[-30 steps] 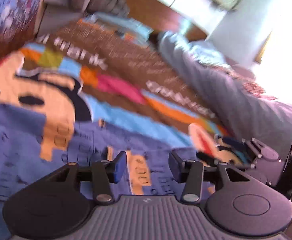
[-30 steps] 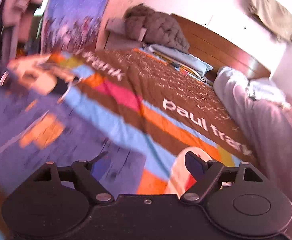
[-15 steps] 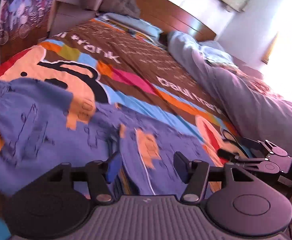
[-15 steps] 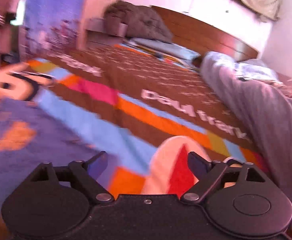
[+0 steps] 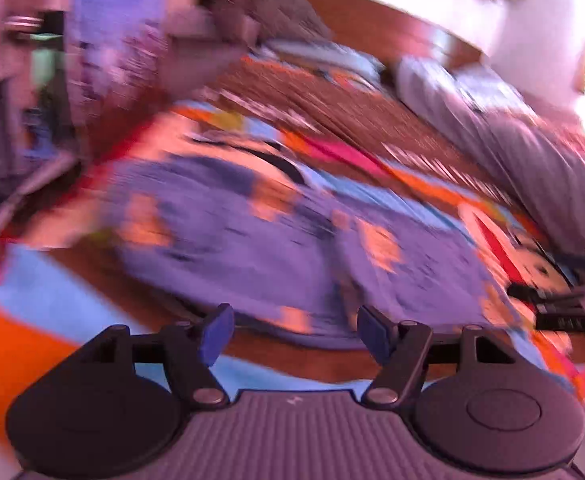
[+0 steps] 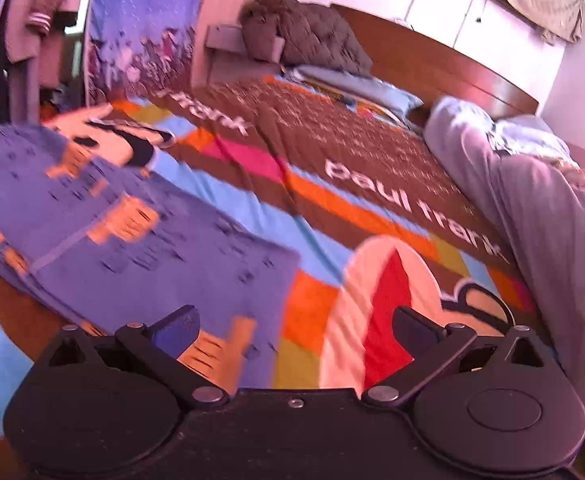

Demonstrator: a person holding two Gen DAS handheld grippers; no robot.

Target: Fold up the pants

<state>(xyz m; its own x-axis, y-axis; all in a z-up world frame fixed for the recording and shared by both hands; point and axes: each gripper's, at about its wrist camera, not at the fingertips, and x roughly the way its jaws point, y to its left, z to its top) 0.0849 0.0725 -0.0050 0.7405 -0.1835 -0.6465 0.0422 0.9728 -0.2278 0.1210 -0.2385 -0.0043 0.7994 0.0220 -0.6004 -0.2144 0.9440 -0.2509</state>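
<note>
Pants (image 6: 132,236) are lying flat on the bedspread (image 6: 248,216), blue-purple fabric with orange patches and little dark marks all over. From the right gripper (image 6: 294,326) they sit ahead and off to its left, with the near corner of the cloth running under its left finger (image 6: 176,330). That gripper's jaws are spread wide and have just been opening further, nothing between them, only the bedspread's red and cream cartoon print showing through the gap.

Left gripper (image 5: 294,334) is let go too, jaws apart and just been widening, nothing pinched. Its view is badly smeared, but the pants (image 5: 276,240) are straight ahead of it, just past the fingertips, spread across the bedspread (image 5: 52,304). Near edge of the cloth is just beyond its blue pads (image 5: 214,330), not touching as far as I can tell. Off to its right side, at the edge of the view, you can see the dark linkage of the right gripper (image 5: 564,304) poking in.

Further ahead of both grippers: brown band of the bedspread with white lettering, a grey duvet (image 6: 532,208) bunched along the right side, a blue pillow (image 6: 360,88), wooden headboard (image 6: 432,60), and a dark quilted jacket (image 6: 308,32) piled at the far left corner of the bed.
</note>
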